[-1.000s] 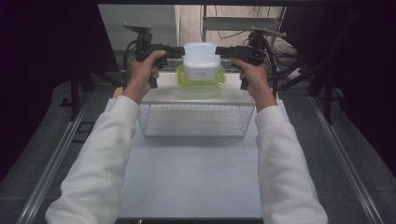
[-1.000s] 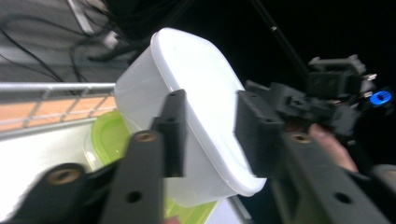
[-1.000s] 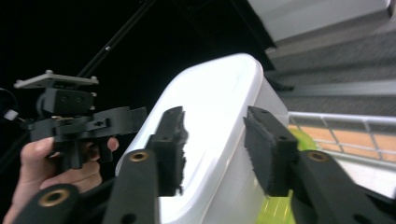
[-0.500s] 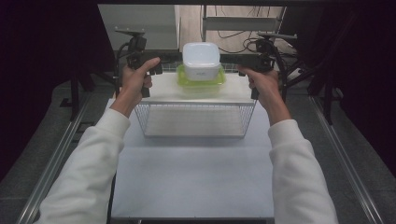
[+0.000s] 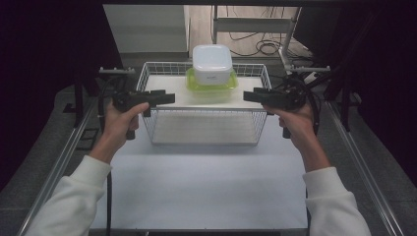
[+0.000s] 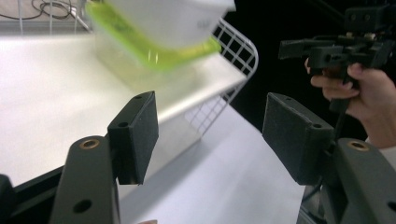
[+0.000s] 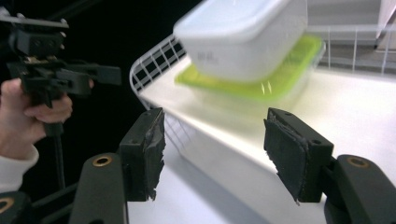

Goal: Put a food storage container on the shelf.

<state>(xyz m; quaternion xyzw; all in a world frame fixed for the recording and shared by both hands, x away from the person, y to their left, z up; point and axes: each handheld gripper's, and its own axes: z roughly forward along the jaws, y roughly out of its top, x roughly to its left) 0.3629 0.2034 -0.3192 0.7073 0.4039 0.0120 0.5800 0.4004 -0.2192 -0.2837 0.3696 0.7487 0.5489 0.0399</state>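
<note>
A white lidded box (image 5: 212, 61) stands on a clear container with a green lid (image 5: 211, 87), at the back of a white board (image 5: 167, 91) lying across a wire basket (image 5: 204, 130). My left gripper (image 5: 169, 97) hovers at the basket's left front corner, pointing right. Its jaws have just been opening and nothing is between them (image 6: 212, 116). My right gripper (image 5: 247, 95) mirrors it at the right front corner, also just opened and holding nothing (image 7: 215, 135). Both stacked boxes (image 7: 243, 37) lie beyond the fingertips, untouched.
The basket sits on a white table mat (image 5: 206, 187) with grey rails (image 5: 364, 167) along both sides. Cables (image 5: 260, 46) lie on the floor behind. Each gripper view shows the other hand and its gripper (image 6: 336, 46) across the basket.
A second ago both grippers flanked the white box. They have since opened, spread apart, and drawn back toward me and lower, to the basket's front corners. The boxes stayed put.
</note>
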